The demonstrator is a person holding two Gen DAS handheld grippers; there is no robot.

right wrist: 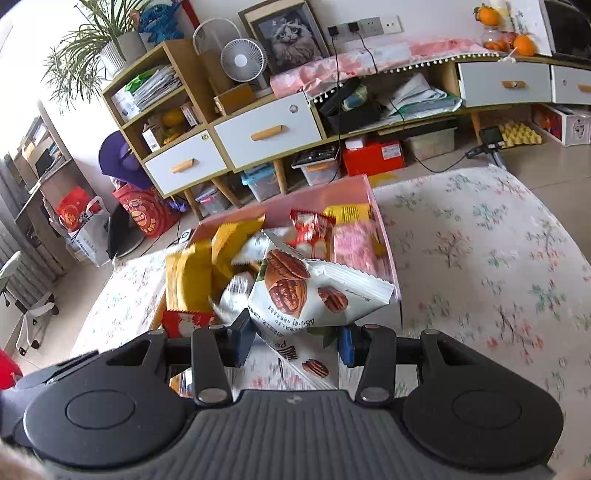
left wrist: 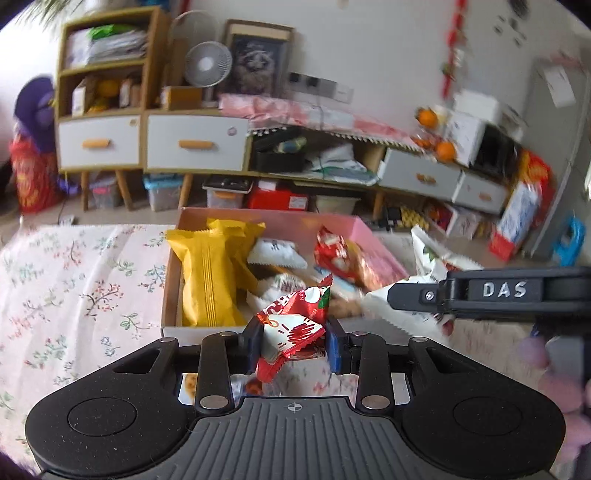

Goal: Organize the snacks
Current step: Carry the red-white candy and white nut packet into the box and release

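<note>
Floral tablecloth (right wrist: 480,258), left tool (left wrist: 293,341) clamping upright red packet (left wrist: 295,325), right tool (right wrist: 295,343) gripping tilted pecan bag (right wrist: 314,291)

A white wall (right wrist: 424,7) forms the far boundary. Against it stands a wooden shelf unit (right wrist: 155,99) with white drawers (right wrist: 267,134). On top: a white fan (right wrist: 243,60), a framed cat picture (right wrist: 286,37) and, far left, a potted plant (right wrist: 110,40). Storage bins (right wrist: 260,182) occupy the beige tiled floor (right wrist: 532,155) beneath. Wall sockets (right wrist: 364,25) sit right of the picture. Daylight is bright.
</note>
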